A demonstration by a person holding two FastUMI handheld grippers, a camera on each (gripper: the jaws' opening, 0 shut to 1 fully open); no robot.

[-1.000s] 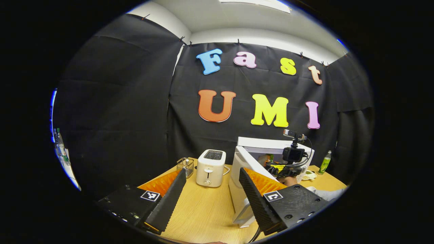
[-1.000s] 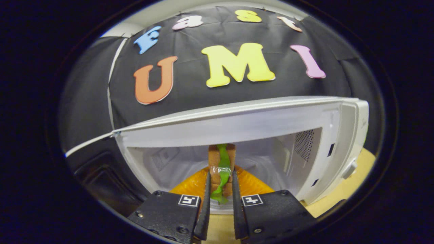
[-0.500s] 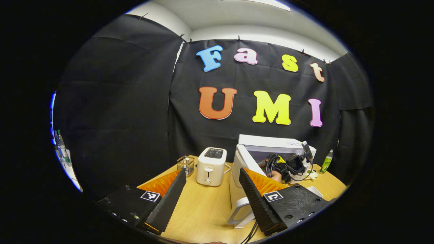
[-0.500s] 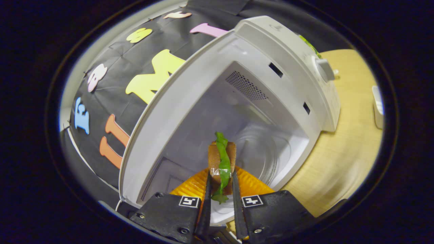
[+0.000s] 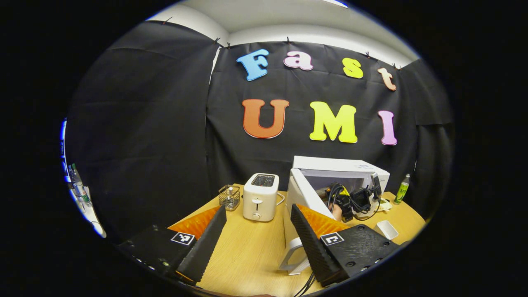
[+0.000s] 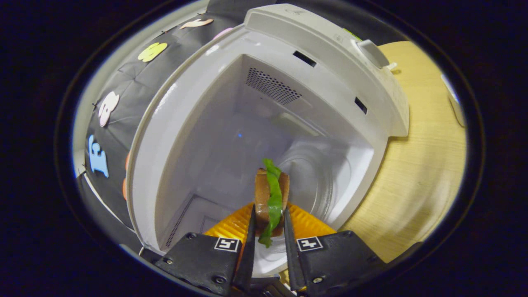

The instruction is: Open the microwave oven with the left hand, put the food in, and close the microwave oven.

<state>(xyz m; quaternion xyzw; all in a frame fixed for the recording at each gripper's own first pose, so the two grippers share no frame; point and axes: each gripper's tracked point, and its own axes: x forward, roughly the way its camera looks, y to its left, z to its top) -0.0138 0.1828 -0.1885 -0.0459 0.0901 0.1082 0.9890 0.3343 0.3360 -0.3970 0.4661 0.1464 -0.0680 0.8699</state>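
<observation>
The right tongs (image 6: 267, 231) pinch the soft, light sandwich (image 6: 270, 198) by its bread sides inside the open microwave (image 6: 313, 82), needing gentle pressure, while the left tongs (image 5: 258, 231) stand apart, empty.

Left view distant, right view inside microwave (image 6: 264, 103)

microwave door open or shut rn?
Open. The microwave door stands swung out, and the right gripper holds a sandwich at the bare cavity.

One microwave (image 5: 330, 173), one toaster (image 5: 260, 197), one sandwich (image 6: 270, 198)
</observation>
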